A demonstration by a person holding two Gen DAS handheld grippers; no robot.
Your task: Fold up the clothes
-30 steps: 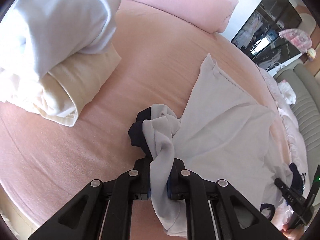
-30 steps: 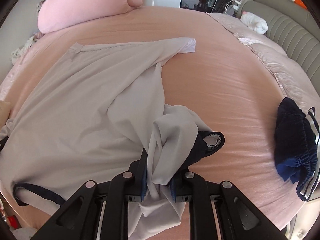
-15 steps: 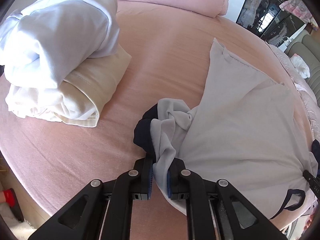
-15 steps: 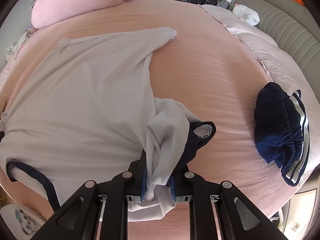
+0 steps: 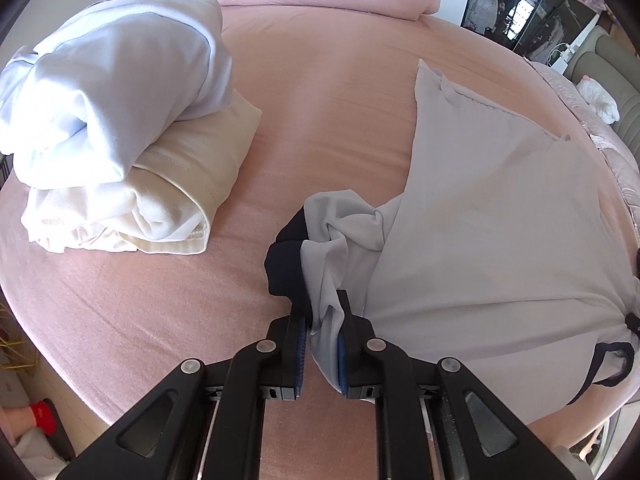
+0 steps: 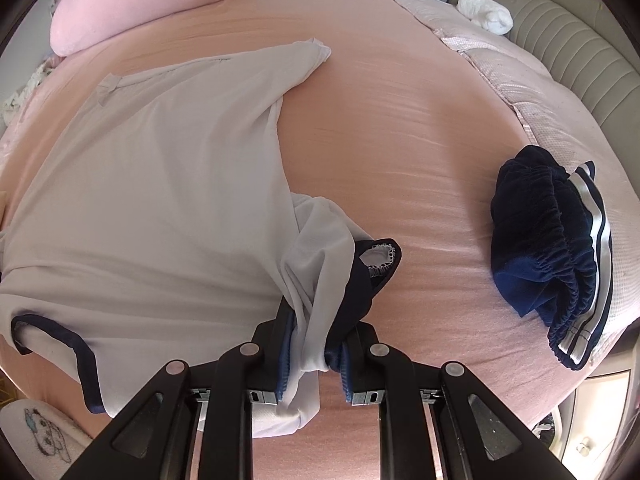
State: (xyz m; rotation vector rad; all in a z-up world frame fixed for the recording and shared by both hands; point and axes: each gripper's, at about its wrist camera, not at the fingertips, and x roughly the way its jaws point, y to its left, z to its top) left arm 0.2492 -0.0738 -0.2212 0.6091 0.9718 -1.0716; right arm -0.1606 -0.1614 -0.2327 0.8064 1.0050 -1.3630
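On the pink bed (image 5: pixel 328 92) the grey shirt (image 5: pixel 492 220) lies spread between my hands. I have the left gripper (image 5: pixel 323 320) clamped on one navy-trimmed sleeve and the right gripper (image 6: pixel 320 332) clamped on the other, I judge to pull it flat for folding. The folded pile (image 5: pixel 120 132) sits well apart at left, the navy shorts (image 6: pixel 552 232) near the bed's right edge; open sheet lies beyond.

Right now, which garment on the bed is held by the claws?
The light grey shirt with navy trim; both claws pinch it. The navy shorts and folded stack lie untouched.
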